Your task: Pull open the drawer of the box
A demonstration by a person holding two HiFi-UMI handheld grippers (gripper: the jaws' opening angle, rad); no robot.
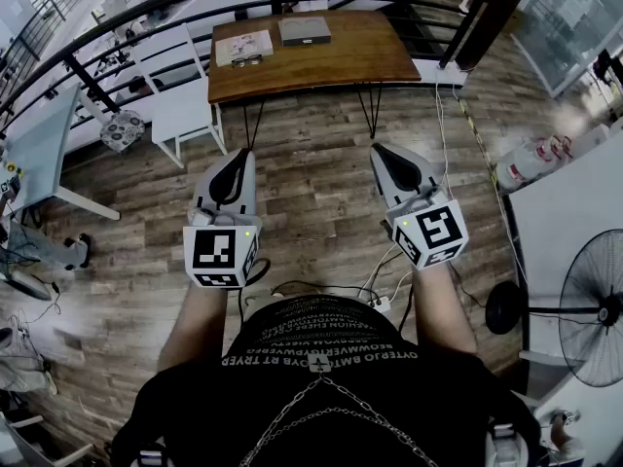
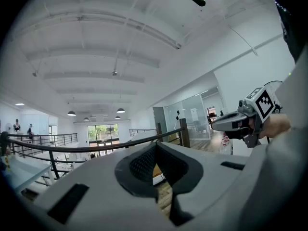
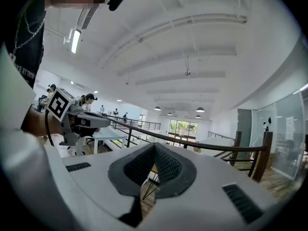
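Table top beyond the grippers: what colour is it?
The table top is brown wood, clearest in the head view.

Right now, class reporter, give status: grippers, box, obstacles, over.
Left gripper and right gripper shut, empty, level. Box on wooden table ahead, untouched, out of reach. Only floor between.

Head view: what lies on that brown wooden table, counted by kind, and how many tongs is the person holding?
On the wooden table:
Grey box: 1
Pale sheet: 1
Glasses: 1
Held:
Tongs: 2, left tongs and right tongs
Total: 5
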